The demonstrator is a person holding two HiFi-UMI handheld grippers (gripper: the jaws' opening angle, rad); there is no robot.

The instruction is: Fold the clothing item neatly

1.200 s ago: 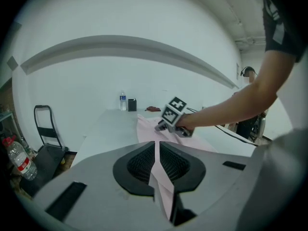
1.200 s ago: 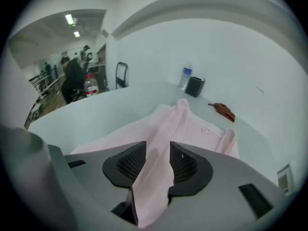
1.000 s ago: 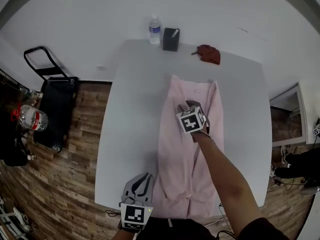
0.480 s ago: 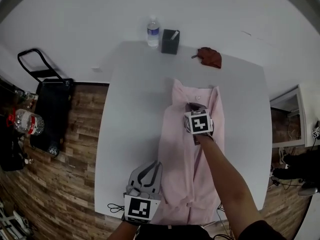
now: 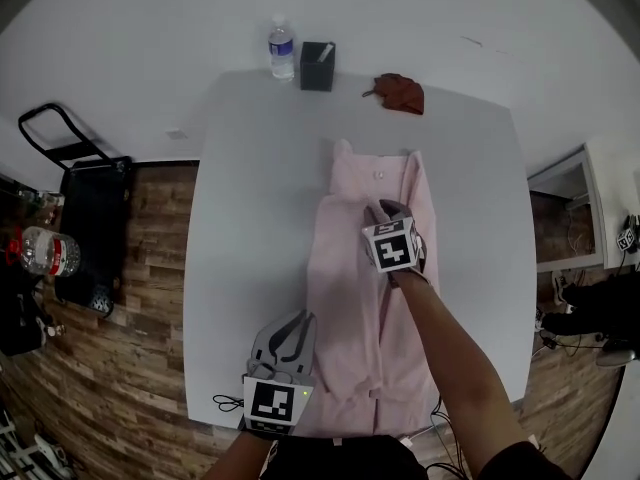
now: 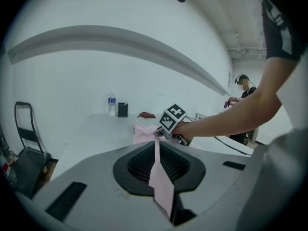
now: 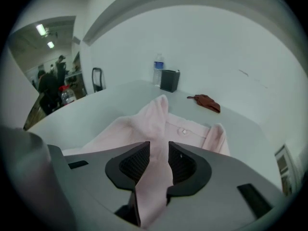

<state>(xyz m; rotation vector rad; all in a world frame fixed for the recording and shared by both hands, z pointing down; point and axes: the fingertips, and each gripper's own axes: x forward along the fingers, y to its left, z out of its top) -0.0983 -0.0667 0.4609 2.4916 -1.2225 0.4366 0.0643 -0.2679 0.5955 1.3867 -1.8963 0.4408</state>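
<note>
A pale pink shirt point(image 5: 350, 278) lies lengthwise on the white table point(image 5: 240, 218), collar at the far end. My left gripper point(image 5: 286, 334) is at the shirt's near left hem. In the left gripper view it point(image 6: 158, 163) is shut on a thin strip of the pink fabric point(image 6: 160, 182). My right gripper point(image 5: 381, 209) rests on the upper middle of the shirt, below the collar. In the right gripper view its jaws point(image 7: 158, 159) are opening, with a raised fold of the shirt point(image 7: 153, 129) still between the parted pads.
A water bottle point(image 5: 281, 51), a black box point(image 5: 317, 66) and a crumpled reddish-brown cloth point(image 5: 398, 92) stand along the table's far edge. A black cart point(image 5: 90, 208) and a large bottle point(image 5: 40, 251) are on the wooden floor to the left. People stand in the background.
The right gripper has shifted slightly right on the shirt's upper part, and the fabric around it is bunched. The left gripper has come in against the shirt's near left hem.
</note>
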